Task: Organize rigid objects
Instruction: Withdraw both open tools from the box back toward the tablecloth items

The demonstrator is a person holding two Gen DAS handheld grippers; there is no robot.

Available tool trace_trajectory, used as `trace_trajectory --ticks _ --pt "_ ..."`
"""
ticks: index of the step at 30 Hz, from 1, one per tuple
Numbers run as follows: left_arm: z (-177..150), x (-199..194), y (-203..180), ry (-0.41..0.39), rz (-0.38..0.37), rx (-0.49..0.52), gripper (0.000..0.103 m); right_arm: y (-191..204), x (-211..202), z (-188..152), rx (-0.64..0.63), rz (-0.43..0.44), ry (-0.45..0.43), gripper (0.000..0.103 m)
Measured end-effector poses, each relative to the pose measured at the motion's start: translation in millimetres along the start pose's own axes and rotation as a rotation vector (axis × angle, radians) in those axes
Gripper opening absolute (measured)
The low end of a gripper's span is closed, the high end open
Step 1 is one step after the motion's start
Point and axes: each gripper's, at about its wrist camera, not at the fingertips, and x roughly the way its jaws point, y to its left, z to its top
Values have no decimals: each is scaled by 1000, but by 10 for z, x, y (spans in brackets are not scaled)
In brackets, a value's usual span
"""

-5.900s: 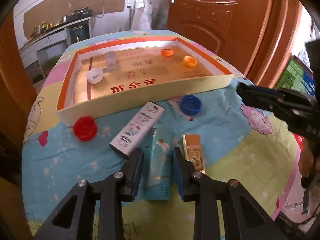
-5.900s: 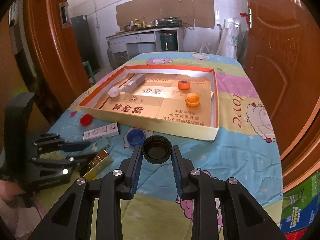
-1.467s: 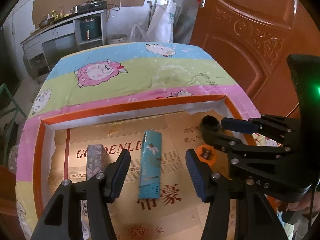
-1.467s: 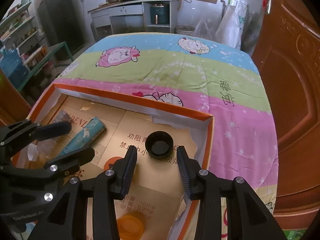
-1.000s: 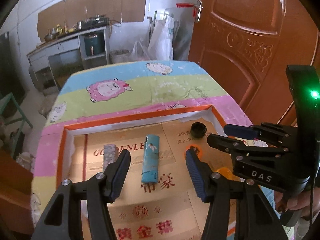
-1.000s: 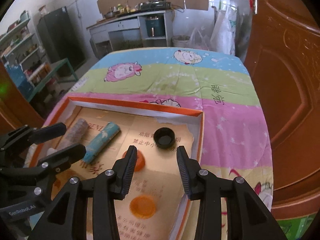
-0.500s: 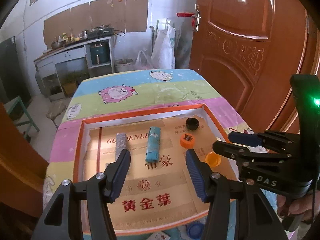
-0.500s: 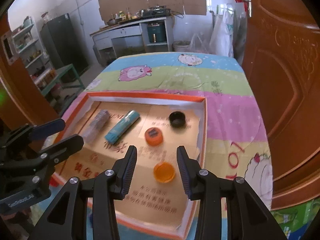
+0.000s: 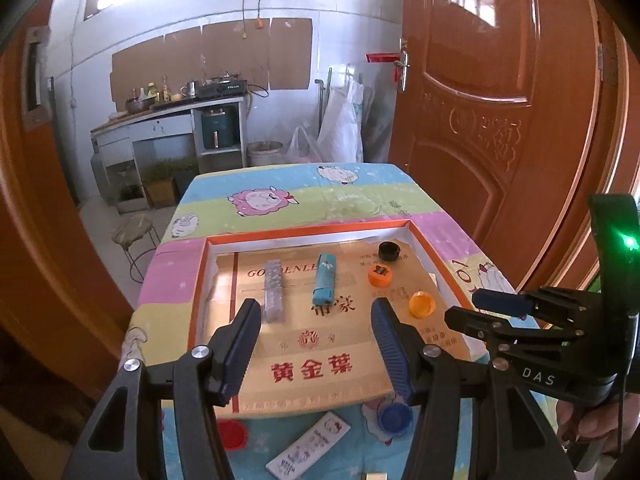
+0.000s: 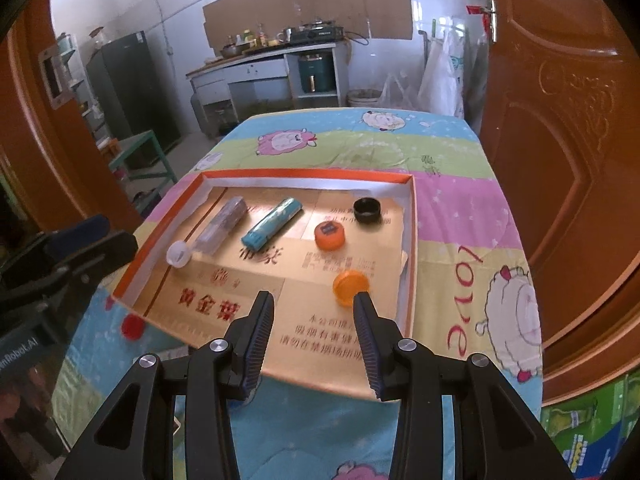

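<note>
A shallow orange-rimmed cardboard tray [image 9: 200, 280] [image 10: 412, 240] lies on the table. In it lie a blue tube [image 9: 325, 279] [image 10: 271, 223], a clear grey box [image 9: 273, 290] [image 10: 223, 224], a black cap [image 9: 389, 250] [image 10: 368, 210], an orange cap [image 9: 380, 275] [image 10: 329, 235], a yellow-orange cap [image 9: 421, 304] [image 10: 351, 282] and a white cap [image 10: 179, 254]. My left gripper [image 9: 312, 326] is open and empty, high above the tray's near side. My right gripper [image 10: 314, 320] is open and empty above the tray's near right part.
On the cloth in front of the tray lie a red cap [image 9: 230, 434] [image 10: 133, 326], a blue cap [image 9: 395, 418] and a white cartoon box [image 9: 310, 446]. A wooden door [image 9: 500, 120] stands close on the right. A stool [image 9: 134, 228] stands far left.
Both grippers have let go of the blue tube and the black cap in the tray, then drawn back and up toward the near side. Both stay open.
</note>
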Motion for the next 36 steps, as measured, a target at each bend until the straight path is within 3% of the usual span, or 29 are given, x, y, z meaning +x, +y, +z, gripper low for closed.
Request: trace_trajectory --ticks 19,36 --pt "-490 -524 291 -44 11 -47 57 456 -440 -468 -51 -19 -34 42" --pt "-1099 -655 641 -30 51 -101 57 1001 -206 -1066 -22 43 37 43"
